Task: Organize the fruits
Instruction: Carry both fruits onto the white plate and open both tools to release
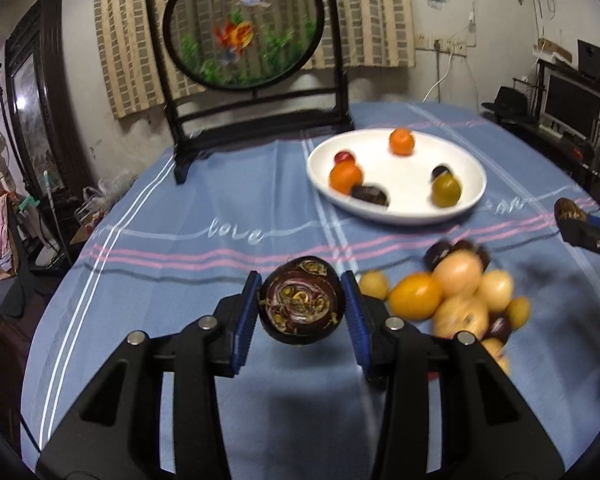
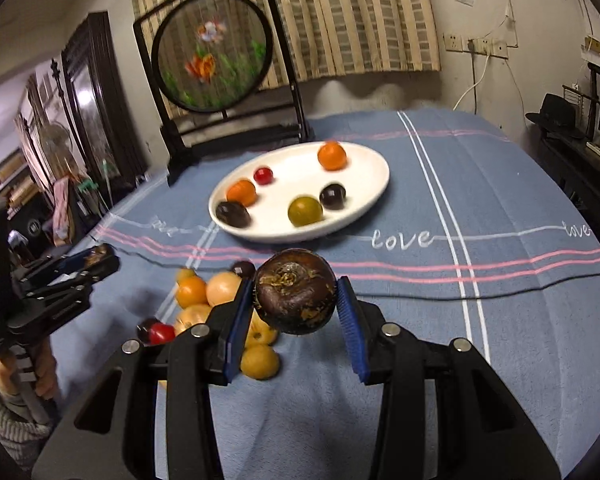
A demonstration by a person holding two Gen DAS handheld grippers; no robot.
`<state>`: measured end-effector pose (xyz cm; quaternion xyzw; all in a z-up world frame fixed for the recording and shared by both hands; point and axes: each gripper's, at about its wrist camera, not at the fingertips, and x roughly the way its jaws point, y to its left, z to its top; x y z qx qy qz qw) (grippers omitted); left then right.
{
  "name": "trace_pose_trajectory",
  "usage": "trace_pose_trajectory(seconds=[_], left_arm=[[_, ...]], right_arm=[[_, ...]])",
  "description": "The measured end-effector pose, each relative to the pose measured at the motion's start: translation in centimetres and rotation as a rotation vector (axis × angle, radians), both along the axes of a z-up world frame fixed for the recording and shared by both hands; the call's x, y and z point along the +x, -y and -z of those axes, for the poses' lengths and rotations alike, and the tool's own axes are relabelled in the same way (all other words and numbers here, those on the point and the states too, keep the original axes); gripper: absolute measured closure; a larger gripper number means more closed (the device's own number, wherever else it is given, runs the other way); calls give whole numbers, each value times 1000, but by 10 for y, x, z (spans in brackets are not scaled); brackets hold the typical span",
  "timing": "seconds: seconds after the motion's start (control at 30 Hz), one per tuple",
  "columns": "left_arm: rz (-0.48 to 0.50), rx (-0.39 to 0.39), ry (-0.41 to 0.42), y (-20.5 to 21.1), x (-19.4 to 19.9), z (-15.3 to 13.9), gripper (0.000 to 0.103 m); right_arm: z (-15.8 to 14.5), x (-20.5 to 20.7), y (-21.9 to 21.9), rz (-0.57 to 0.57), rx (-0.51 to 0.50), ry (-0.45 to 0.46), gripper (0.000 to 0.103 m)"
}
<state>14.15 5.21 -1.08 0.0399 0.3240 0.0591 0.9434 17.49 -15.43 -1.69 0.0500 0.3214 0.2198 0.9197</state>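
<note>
You held one dark chestnut (image 1: 302, 302) in your left gripper (image 1: 302, 304), clenched between the blue pads at lower centre of the left view. Your right gripper (image 2: 296, 300) grasped a second chestnut (image 2: 295, 292) the same way, lifted clear of the cloth (image 2: 500, 320). Both pointed toward the white plate (image 2: 364, 208) in mid-frame, which already carried six fruits, presumably so each load could go straight in. The unsorted pile (image 1: 460, 296) lay on the cloth at lower right of the left view, near the plate.
</note>
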Motion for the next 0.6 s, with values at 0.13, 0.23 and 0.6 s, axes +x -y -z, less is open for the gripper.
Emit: trace_pose_trajectory(seconds=[0.13, 0.23, 0.6], left_arm=[[23, 24, 37, 17, 19, -21, 62], [31, 15, 57, 24, 40, -35, 62], [37, -53, 59, 25, 122, -47, 62]], right_arm=[[-27, 16, 6, 1, 44, 20, 60], [-51, 33, 4, 9, 46, 59, 60], [-67, 106, -17, 7, 55, 72, 60]])
